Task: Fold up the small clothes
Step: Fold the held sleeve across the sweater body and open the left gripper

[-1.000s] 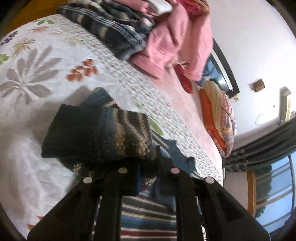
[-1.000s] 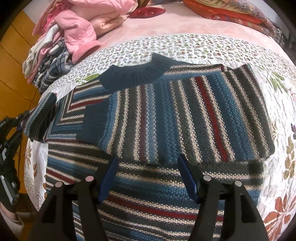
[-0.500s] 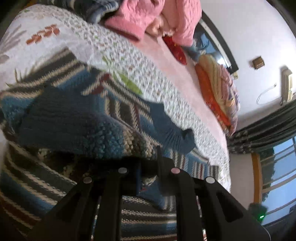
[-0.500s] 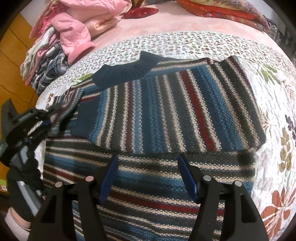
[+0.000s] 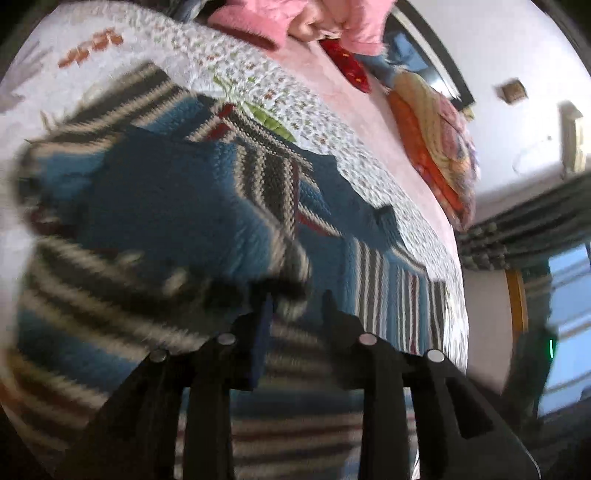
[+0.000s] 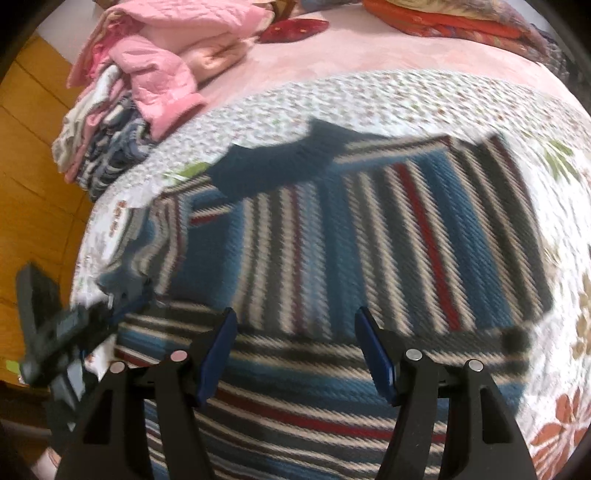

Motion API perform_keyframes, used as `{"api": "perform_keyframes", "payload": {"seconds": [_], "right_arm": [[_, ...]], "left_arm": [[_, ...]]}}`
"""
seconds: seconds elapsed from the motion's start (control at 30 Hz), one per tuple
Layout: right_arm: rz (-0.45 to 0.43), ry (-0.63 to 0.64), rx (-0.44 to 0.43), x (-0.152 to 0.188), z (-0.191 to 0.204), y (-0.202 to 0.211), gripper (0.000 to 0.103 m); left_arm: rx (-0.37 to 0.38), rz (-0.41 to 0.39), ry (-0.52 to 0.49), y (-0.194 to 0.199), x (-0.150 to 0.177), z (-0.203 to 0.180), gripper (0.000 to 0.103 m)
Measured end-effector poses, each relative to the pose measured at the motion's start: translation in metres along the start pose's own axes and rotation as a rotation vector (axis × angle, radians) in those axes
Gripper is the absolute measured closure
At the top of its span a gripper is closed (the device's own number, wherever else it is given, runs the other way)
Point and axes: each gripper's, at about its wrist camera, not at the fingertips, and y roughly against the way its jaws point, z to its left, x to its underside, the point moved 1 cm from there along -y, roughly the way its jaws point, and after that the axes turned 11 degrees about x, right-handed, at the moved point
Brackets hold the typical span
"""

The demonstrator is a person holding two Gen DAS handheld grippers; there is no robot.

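Note:
A knitted sweater (image 6: 369, 229) striped in blue, grey, white and red lies flat on the floral quilt (image 6: 369, 96), navy collar (image 6: 280, 162) toward the far side. Its lower part is folded up over the body. In the left wrist view a striped sleeve (image 5: 166, 206) with a dark blue cuff lies across the sweater (image 5: 388, 280), blurred by motion. My left gripper (image 5: 295, 310) is open, its tips at the sleeve's edge; it also shows at the sweater's left side (image 6: 125, 299). My right gripper (image 6: 295, 325) hovers open over the sweater's near part, holding nothing.
A pile of pink and plaid clothes (image 6: 147, 74) sits at the bed's far left. Orange patterned pillows (image 5: 436, 122) and a red item (image 6: 295, 29) lie at the head of the bed. Wooden floor (image 6: 37, 184) borders the bed's left edge.
My left gripper carried the sleeve inward over the sweater's body and its fingers have spread apart. The right gripper stayed open and shifted only slightly over the sweater.

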Motion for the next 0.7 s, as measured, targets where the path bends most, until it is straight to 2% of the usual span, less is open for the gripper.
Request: {"api": "perform_keyframes", "payload": {"seconds": [0.13,0.17,0.2,0.3,0.43,0.57,0.7], "right_arm": [[0.004,0.061,-0.058,-0.019,0.036,-0.004,0.035],[0.011,0.080,-0.077,-0.024,0.049,-0.008,0.035],[0.016,0.093,-0.094,-0.028,0.059,-0.011,0.035],[0.042,0.135,-0.141,-0.041,0.098,-0.026,0.035],[0.116,0.120,-0.180,-0.055,0.133,-0.055,0.035],[0.192,0.072,-0.173,-0.061,0.141,-0.080,0.035],[0.285,0.039,-0.198,-0.053,0.145,-0.107,0.034]], "left_arm": [[-0.118,-0.105,-0.066,0.057,-0.018,0.014,0.075],[-0.151,-0.130,-0.074,0.066,-0.027,0.020,0.075],[-0.216,-0.155,-0.080,0.072,-0.040,0.027,0.074],[-0.258,-0.189,-0.054,0.076,-0.066,0.044,0.074],[-0.319,-0.158,-0.050,0.054,-0.078,0.059,0.074],[-0.360,-0.111,-0.039,0.036,-0.073,0.075,0.074],[-0.388,-0.055,-0.011,0.021,-0.068,0.094,0.074]]}}
